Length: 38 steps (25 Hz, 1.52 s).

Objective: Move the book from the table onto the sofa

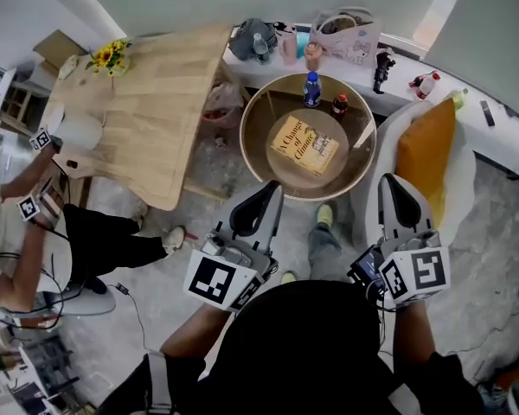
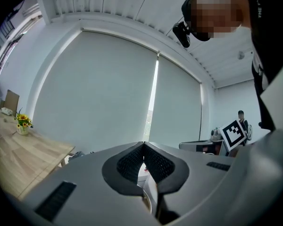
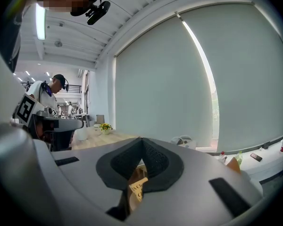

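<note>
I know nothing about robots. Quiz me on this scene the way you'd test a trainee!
1. True or false: the book lies on the round table.
2. The cushion on the sofa is: A blue, B orange, C green.
3. Fill in: the left gripper and right gripper are both ____, holding nothing.
Key: 1 true; 2 B; 3 shut.
</note>
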Each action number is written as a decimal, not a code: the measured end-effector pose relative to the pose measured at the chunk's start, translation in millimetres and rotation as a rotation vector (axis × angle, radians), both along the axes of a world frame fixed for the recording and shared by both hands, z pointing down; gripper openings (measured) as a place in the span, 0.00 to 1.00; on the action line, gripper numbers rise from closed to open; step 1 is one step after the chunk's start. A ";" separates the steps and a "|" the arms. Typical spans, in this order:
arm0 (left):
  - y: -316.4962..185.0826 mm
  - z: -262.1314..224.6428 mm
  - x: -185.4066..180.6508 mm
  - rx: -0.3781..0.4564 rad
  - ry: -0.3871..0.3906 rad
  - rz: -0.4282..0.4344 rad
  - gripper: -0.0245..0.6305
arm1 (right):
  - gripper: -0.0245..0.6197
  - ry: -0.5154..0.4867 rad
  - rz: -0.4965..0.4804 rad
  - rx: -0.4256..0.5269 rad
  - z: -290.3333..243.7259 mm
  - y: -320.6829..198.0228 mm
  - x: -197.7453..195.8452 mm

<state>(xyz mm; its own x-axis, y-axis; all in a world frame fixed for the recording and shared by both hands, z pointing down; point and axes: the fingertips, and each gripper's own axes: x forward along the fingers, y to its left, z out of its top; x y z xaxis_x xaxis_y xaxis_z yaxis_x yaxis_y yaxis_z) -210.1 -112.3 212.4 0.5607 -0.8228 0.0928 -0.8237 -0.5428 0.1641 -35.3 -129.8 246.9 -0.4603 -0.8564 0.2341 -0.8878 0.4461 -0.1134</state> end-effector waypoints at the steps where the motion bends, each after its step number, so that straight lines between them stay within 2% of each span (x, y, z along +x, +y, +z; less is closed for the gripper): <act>1: -9.8 0.3 3.0 -0.003 0.002 -0.002 0.05 | 0.05 0.002 -0.003 -0.002 0.0 -10.9 3.8; 12: -93.2 14.0 26.3 -0.056 -0.009 -0.033 0.05 | 0.05 -0.006 -0.050 -0.046 13.9 -98.9 24.5; 21: -150.9 20.9 28.9 -0.072 -0.058 -0.094 0.05 | 0.05 -0.028 -0.078 -0.072 25.7 -160.2 34.4; 27: -178.2 27.6 31.0 -0.079 -0.094 -0.127 0.05 | 0.05 -0.030 -0.126 -0.105 41.4 -190.3 42.0; 38: -215.2 63.0 18.1 -0.124 -0.152 -0.134 0.05 | 0.05 -0.037 -0.123 -0.187 79.2 -220.7 41.7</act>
<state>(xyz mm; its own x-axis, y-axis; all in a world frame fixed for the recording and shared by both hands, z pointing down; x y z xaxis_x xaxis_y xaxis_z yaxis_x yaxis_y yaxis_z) -192.0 -327.5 275.4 0.4188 -0.8660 0.2732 -0.9075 -0.4100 0.0915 6.4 -350.4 326.1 -0.5695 -0.7368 0.3644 -0.8218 0.5187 -0.2357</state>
